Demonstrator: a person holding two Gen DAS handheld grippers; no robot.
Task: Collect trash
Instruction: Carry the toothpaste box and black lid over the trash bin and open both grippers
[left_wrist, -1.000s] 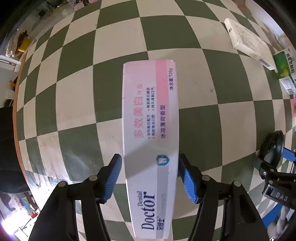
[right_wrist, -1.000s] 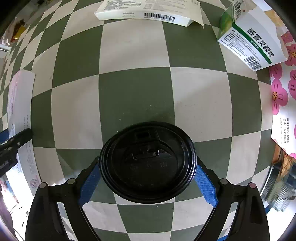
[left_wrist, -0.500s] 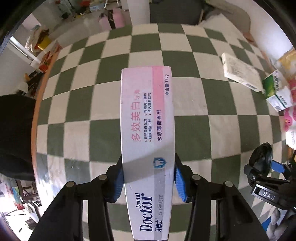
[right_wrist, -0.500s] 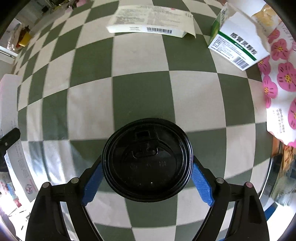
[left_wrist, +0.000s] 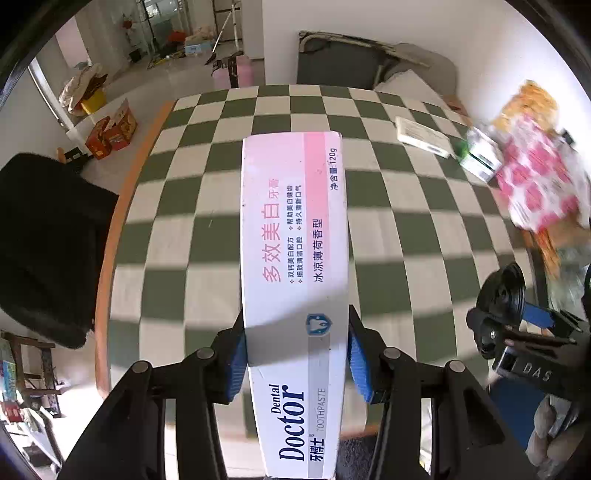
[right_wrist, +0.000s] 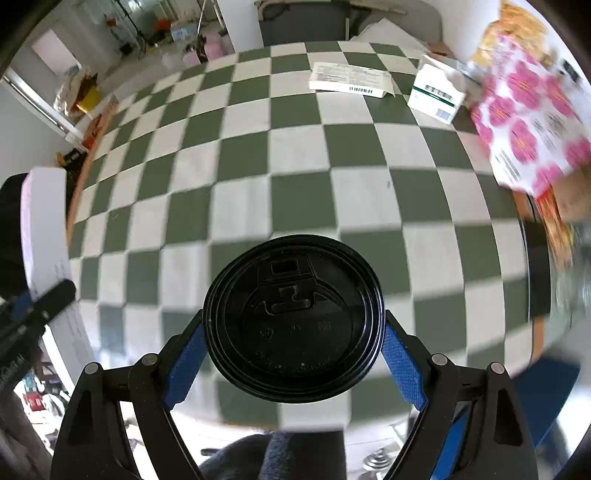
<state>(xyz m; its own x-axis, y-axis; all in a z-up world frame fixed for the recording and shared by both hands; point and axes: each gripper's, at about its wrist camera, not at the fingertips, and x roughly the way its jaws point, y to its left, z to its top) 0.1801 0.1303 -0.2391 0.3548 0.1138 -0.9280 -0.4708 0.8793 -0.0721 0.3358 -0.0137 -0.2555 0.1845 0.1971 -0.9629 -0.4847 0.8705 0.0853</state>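
Left wrist view: your left claw (left_wrist: 295, 360) is clamped on the toothpaste box (left_wrist: 293, 266), blue pads pressing both long sides; the box runs straight ahead over the checkered worktop (left_wrist: 207, 192).

Right wrist view: your right claw (right_wrist: 293, 349) grips a cup by its black lid (right_wrist: 293, 317), pads against the rim. Far ahead and rightward lie a flat white carton (right_wrist: 351, 81) and a green-and-white box (right_wrist: 436, 92).

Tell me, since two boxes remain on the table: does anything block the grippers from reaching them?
Nothing on the table does, but both are full: left gripper clamps the toothpaste box, right gripper the lidded cup.
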